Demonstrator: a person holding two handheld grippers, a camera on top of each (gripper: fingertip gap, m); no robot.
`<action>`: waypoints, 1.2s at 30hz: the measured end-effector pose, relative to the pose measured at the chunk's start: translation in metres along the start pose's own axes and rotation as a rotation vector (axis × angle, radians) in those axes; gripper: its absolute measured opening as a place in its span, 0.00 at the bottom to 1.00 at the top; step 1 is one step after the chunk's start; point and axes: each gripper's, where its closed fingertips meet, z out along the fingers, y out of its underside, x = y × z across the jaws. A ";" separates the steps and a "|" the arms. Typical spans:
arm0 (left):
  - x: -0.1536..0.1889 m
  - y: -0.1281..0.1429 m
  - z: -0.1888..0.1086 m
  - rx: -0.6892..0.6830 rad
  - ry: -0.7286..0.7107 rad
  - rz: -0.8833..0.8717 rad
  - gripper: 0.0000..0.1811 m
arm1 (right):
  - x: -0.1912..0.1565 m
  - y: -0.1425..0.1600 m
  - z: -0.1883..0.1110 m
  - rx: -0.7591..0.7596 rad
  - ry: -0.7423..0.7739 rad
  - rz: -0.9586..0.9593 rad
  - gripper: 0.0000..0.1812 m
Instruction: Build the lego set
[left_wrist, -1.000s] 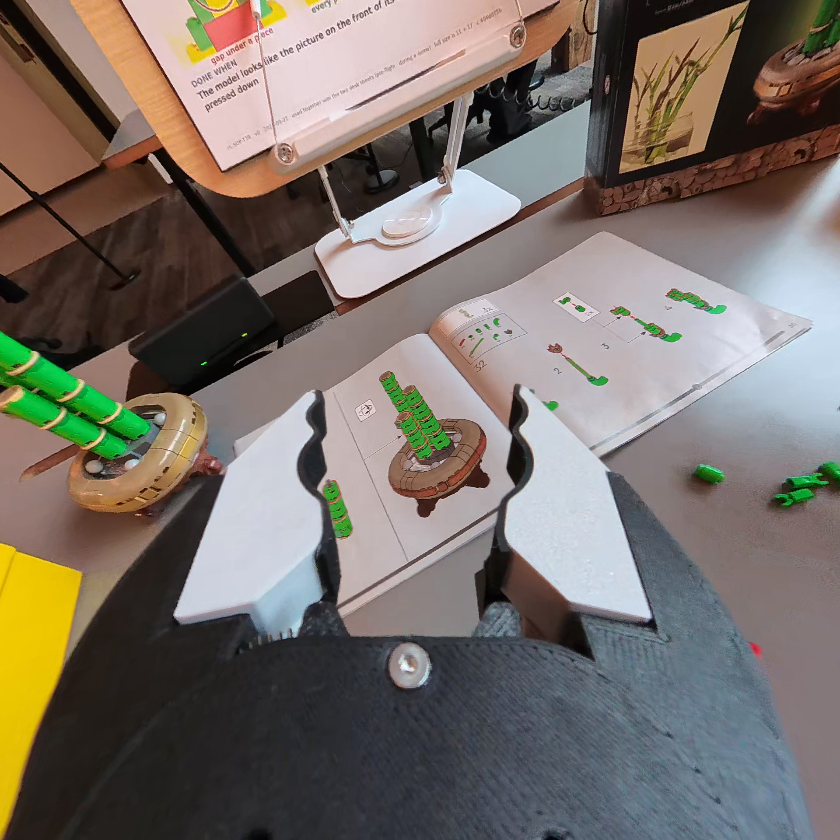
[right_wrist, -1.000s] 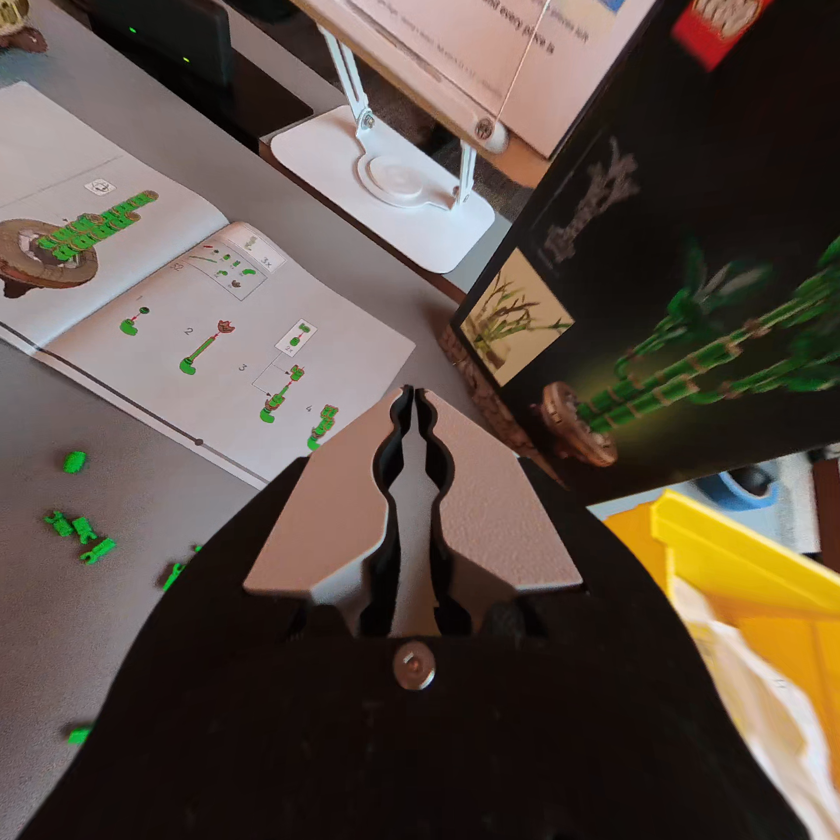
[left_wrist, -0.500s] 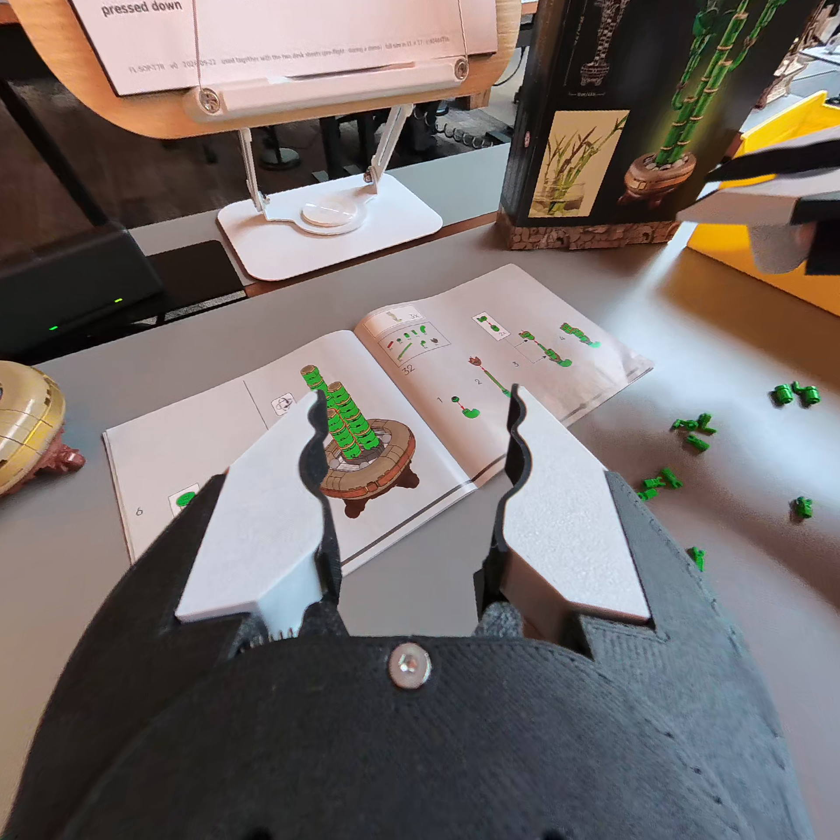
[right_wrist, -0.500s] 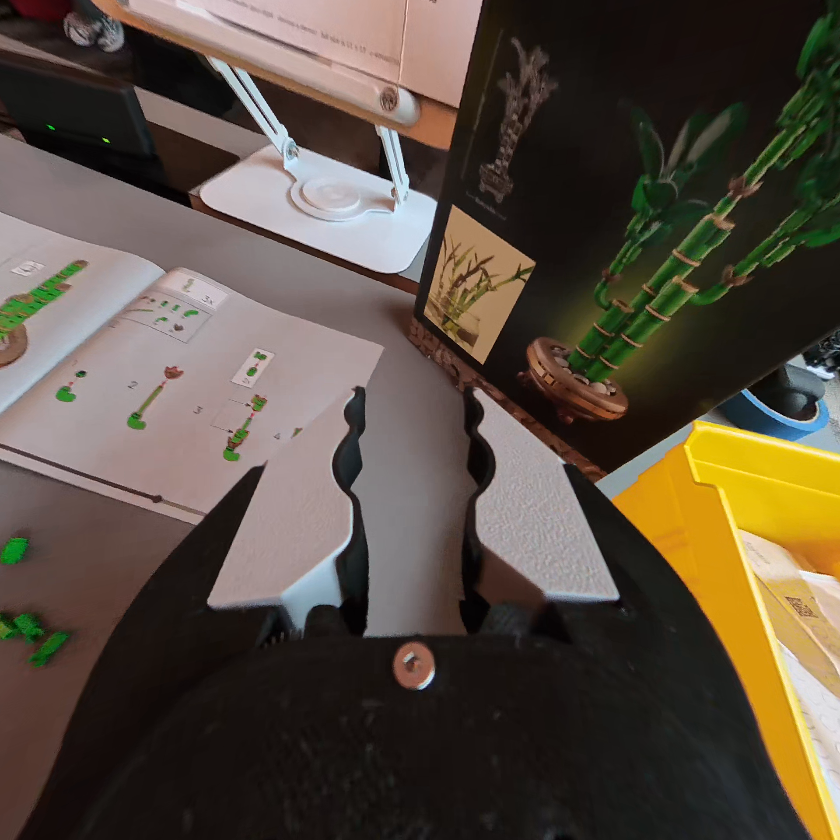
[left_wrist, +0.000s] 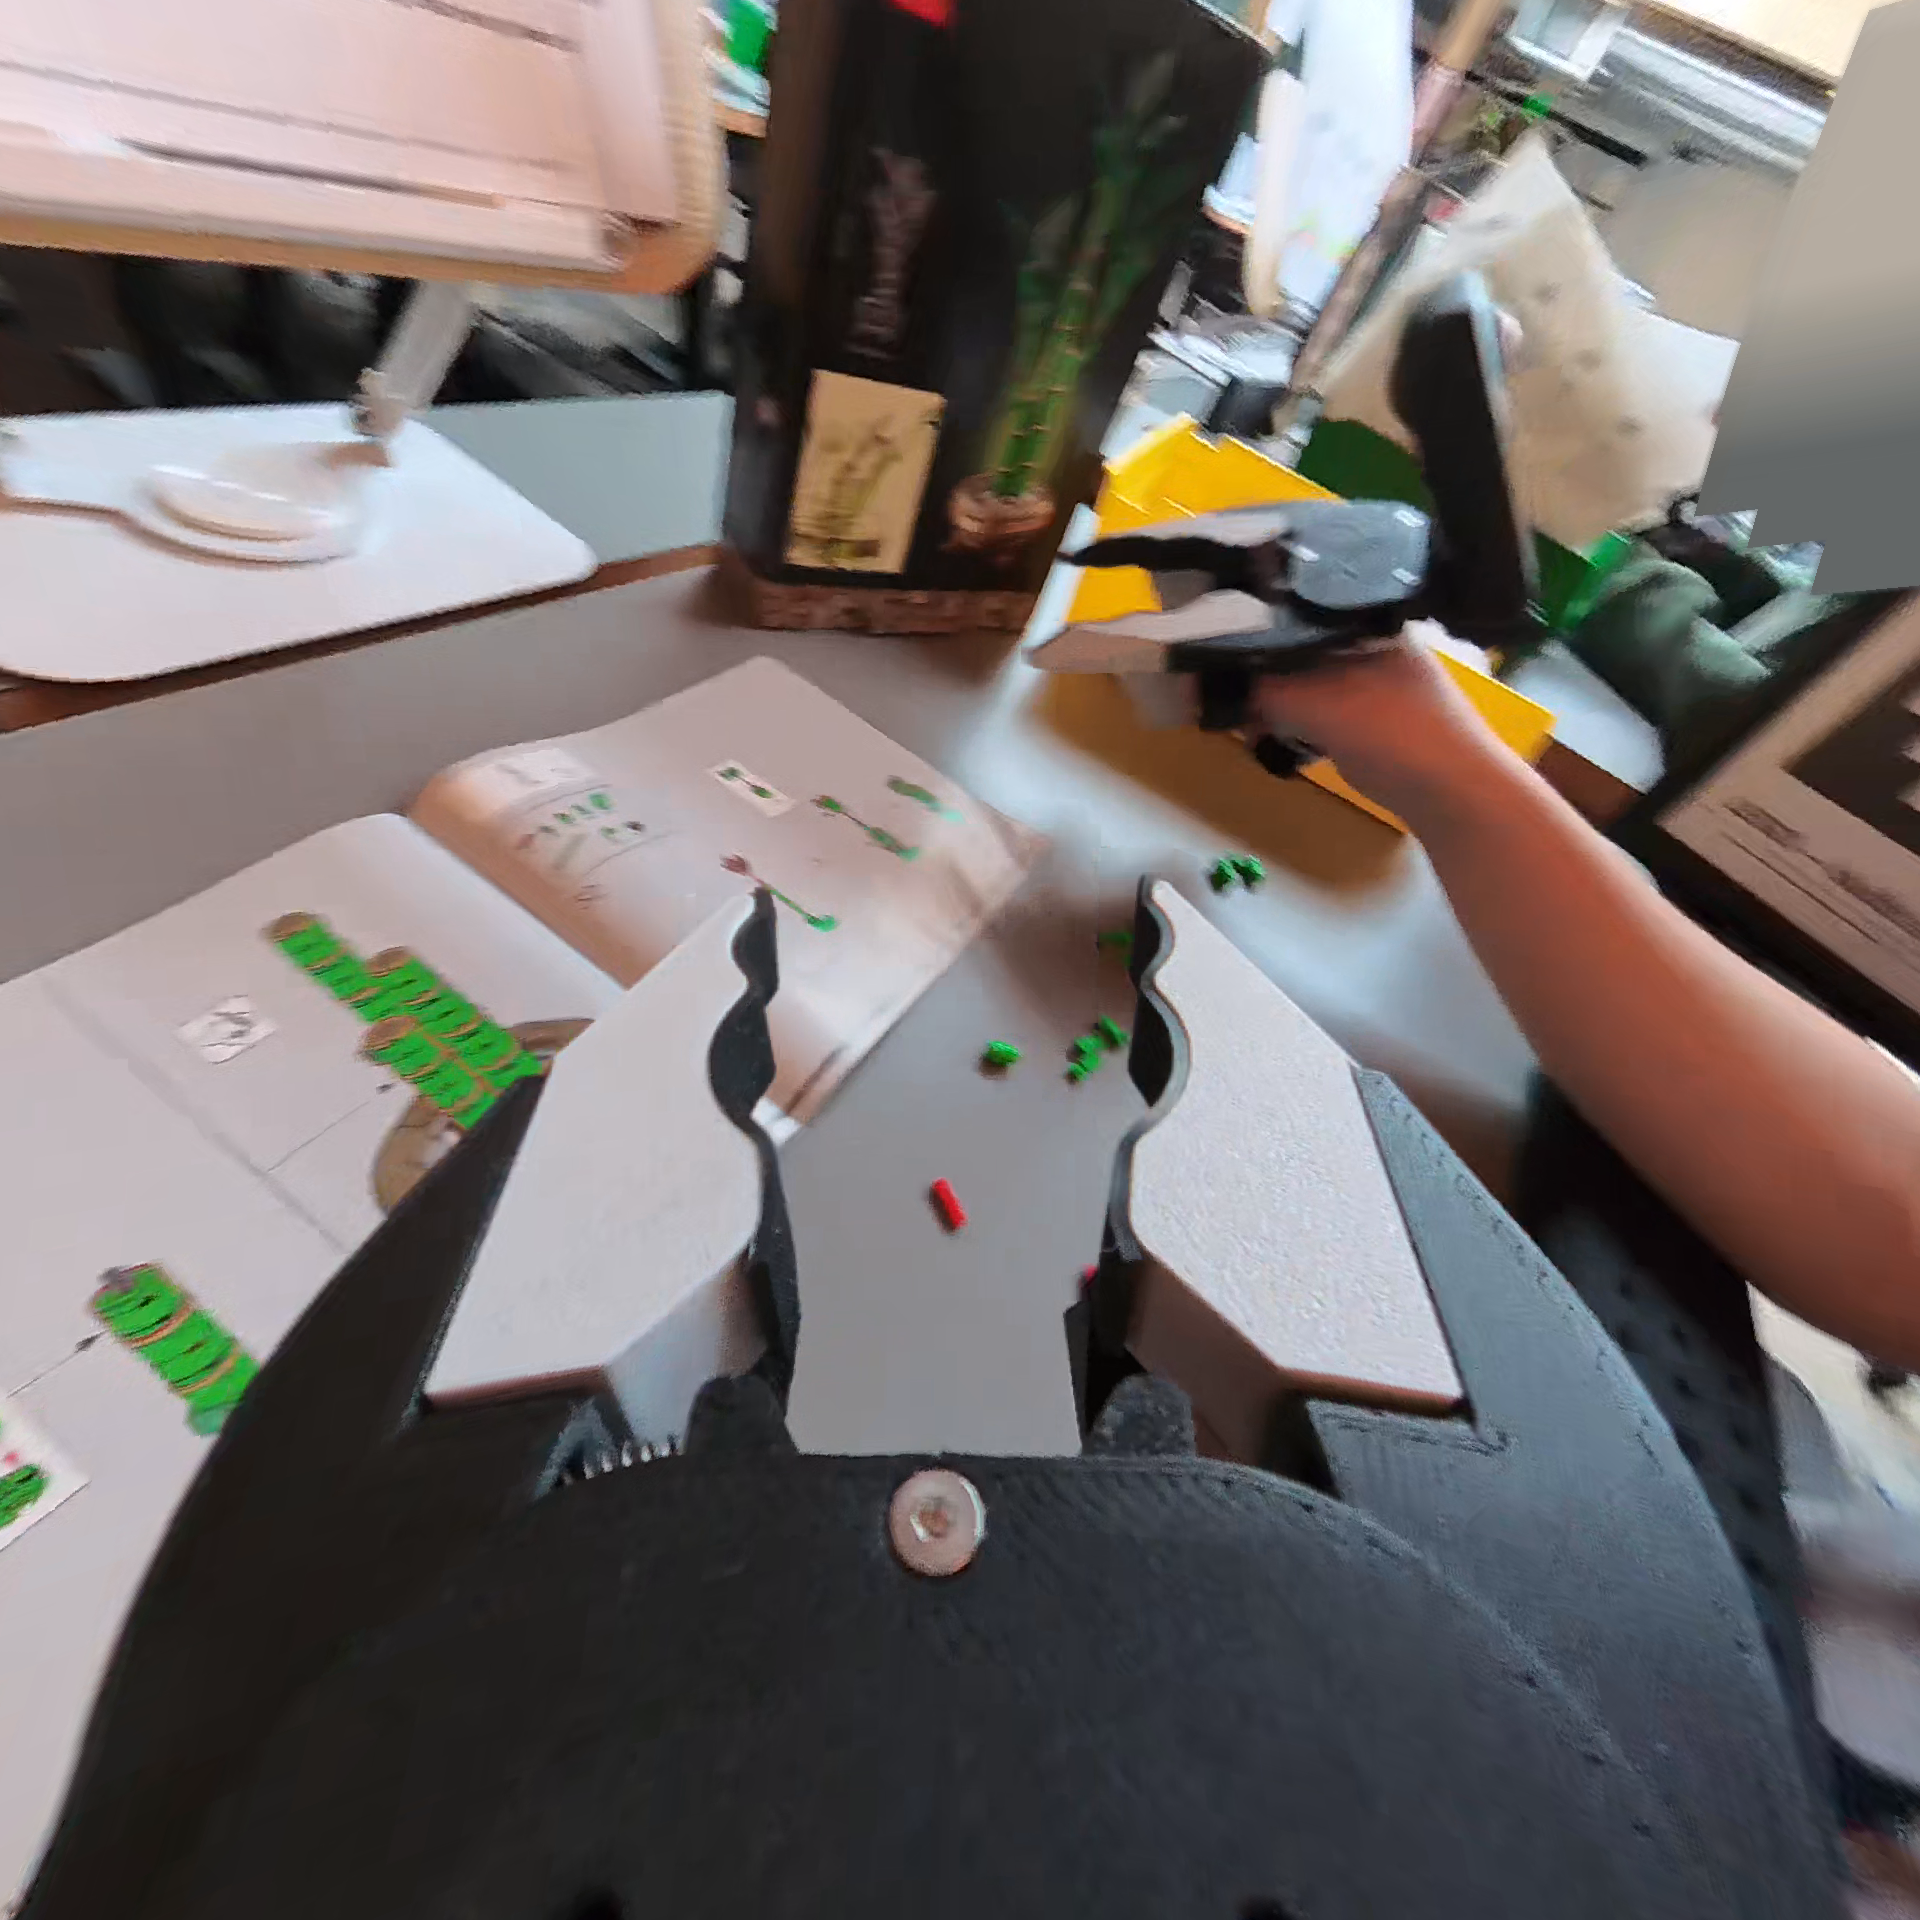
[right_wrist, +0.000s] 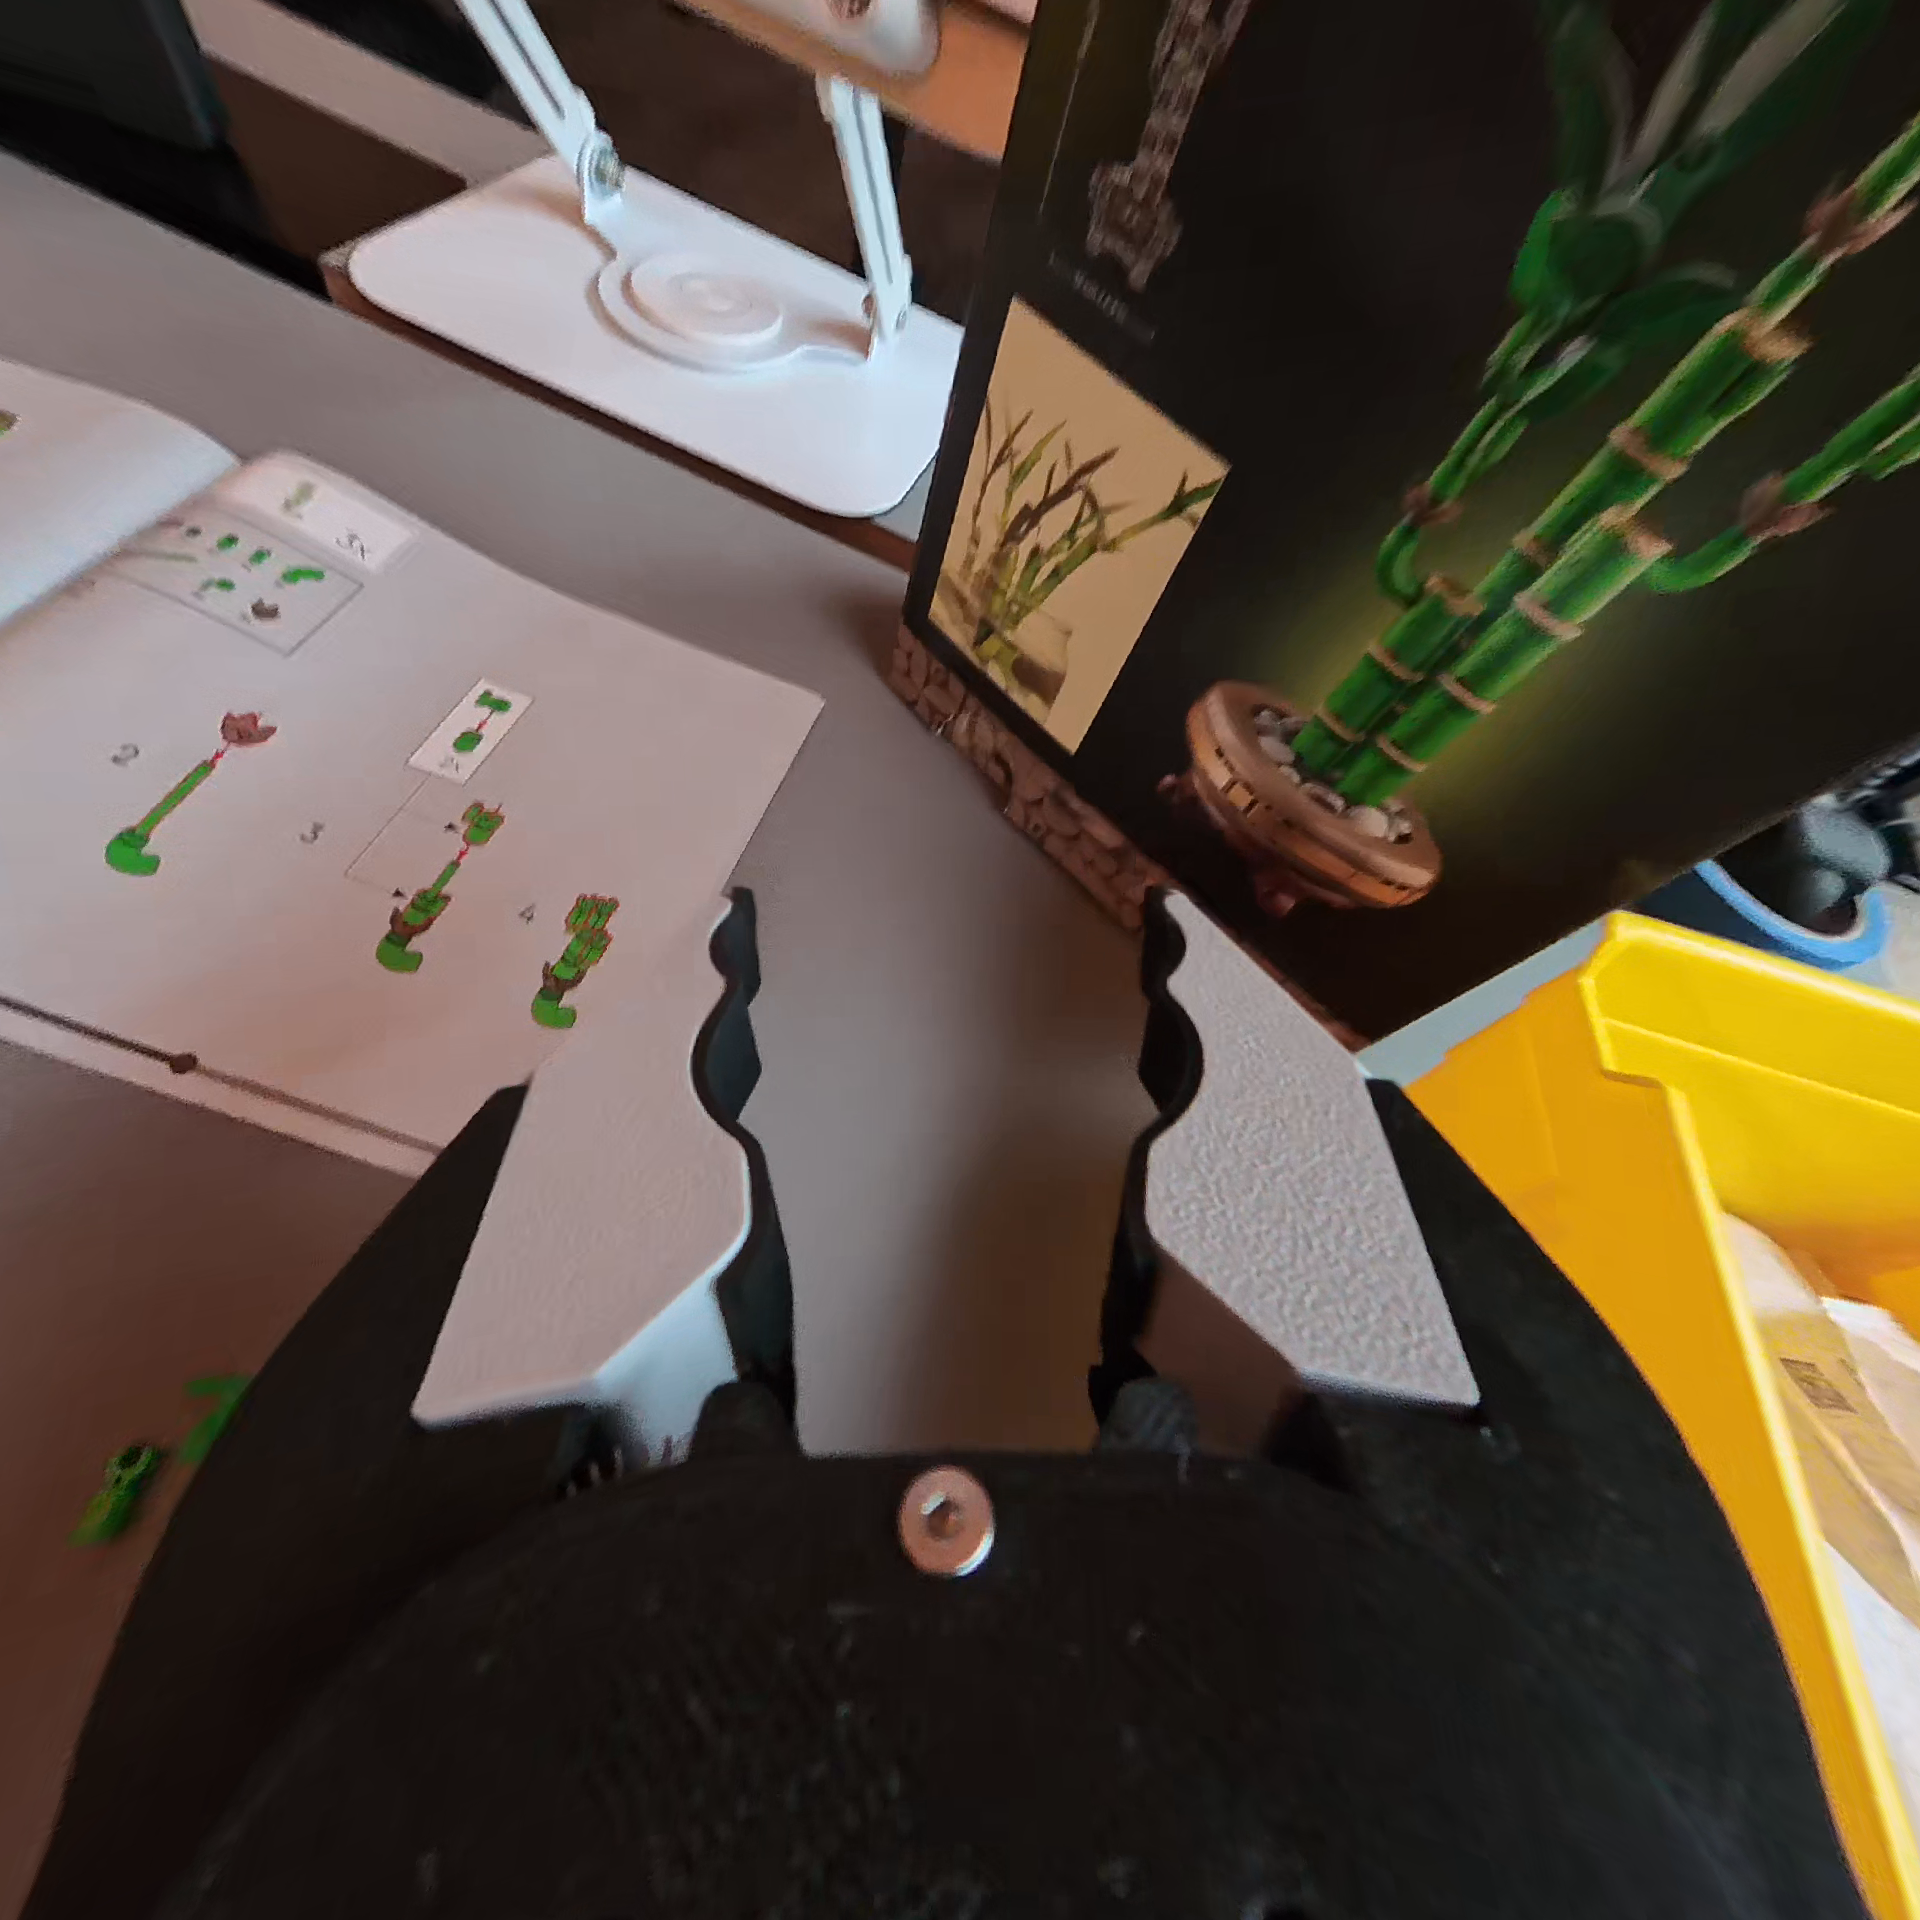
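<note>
My left gripper (left_wrist: 951, 909) is open and empty above the grey table, with the open instruction booklet (left_wrist: 665, 831) under its left finger. Several small green lego pieces (left_wrist: 1086, 1049) and a small red piece (left_wrist: 948, 1205) lie on the table between and beyond its fingers. My right gripper (right_wrist: 948, 904) is open and empty, held above the table near the black lego box (right_wrist: 1455, 416); it also shows in the left wrist view (left_wrist: 1049, 603), held by a hand. The booklet (right_wrist: 364, 790) lies to its left, with green pieces (right_wrist: 130, 1475) at the lower left.
A white stand base (left_wrist: 239, 530) carrying a tilted board sits at the back left. A yellow bin (right_wrist: 1714, 1195) with paper inside stands at the right, behind the right gripper. A person's forearm (left_wrist: 1662, 987) crosses the right side of the left wrist view. My left gripper is the nearer one to the small red piece (left_wrist: 948, 1205): about 12 cm, against 25 cm.
The left wrist view has swung right: the brown base model with green stalks has left the frame and the loose pieces now lie between the fingers. The right gripper went from shut to wide open.
</note>
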 end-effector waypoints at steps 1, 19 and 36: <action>0.007 0.004 -0.002 -0.037 0.049 0.010 0.38 | -0.004 0.004 0.002 -0.020 -0.031 0.001 0.40; 0.004 0.119 -0.018 -0.655 0.069 0.459 0.51 | -0.047 0.038 0.000 -0.097 -0.382 -0.119 0.56; 0.006 0.150 -0.011 -0.789 0.117 0.426 0.53 | -0.073 0.053 -0.002 -0.176 -0.519 -0.141 0.59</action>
